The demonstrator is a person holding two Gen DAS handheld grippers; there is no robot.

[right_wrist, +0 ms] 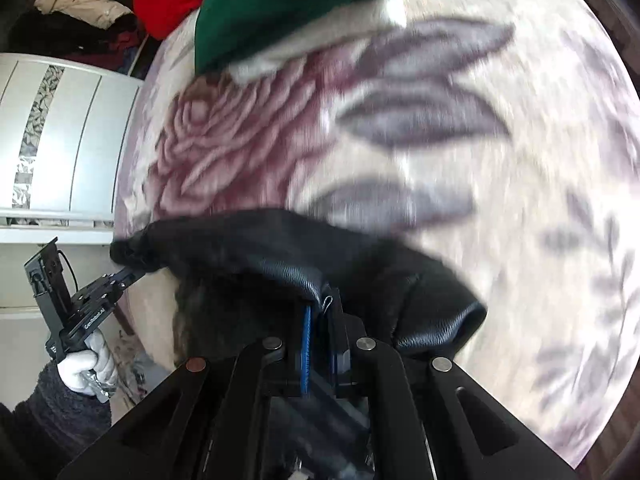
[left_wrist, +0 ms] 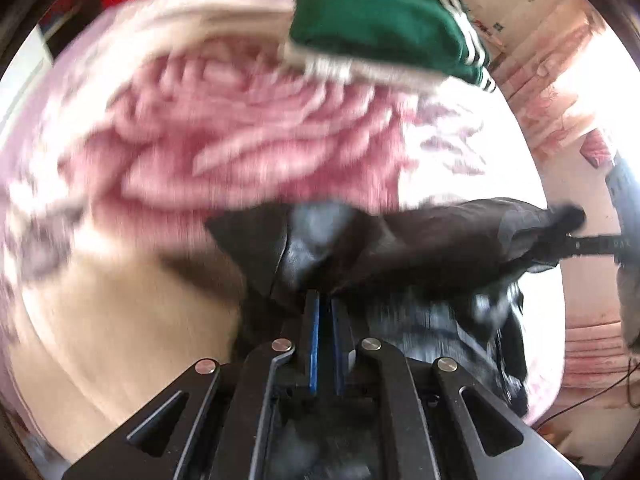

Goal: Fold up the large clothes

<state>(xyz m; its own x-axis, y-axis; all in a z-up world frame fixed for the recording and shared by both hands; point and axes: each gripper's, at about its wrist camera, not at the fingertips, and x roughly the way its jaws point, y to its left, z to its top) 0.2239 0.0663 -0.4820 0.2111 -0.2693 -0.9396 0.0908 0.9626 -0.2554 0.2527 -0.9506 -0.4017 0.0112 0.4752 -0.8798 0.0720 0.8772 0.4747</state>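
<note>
The black leather-look jacket [right_wrist: 280, 256] hangs stretched between both grippers above the rose-patterned plush blanket [right_wrist: 460, 140]. It looks supple, fairly heavy and slick, best held at hem edges. The left gripper [left_wrist: 325, 300] and right gripper [right_wrist: 320, 312] both clench its edge. Faint lettering on the left gripper's body is unreadable.

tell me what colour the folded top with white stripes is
Dark green, lying on the floral blanket; clearest in the left wrist view.

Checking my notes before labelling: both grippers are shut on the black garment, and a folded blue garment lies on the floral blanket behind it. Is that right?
Not quite: the folded garment is green, not blue, as the right wrist view shows. Both the left gripper and right gripper are shut on the black garment, above the floral blanket.
</note>
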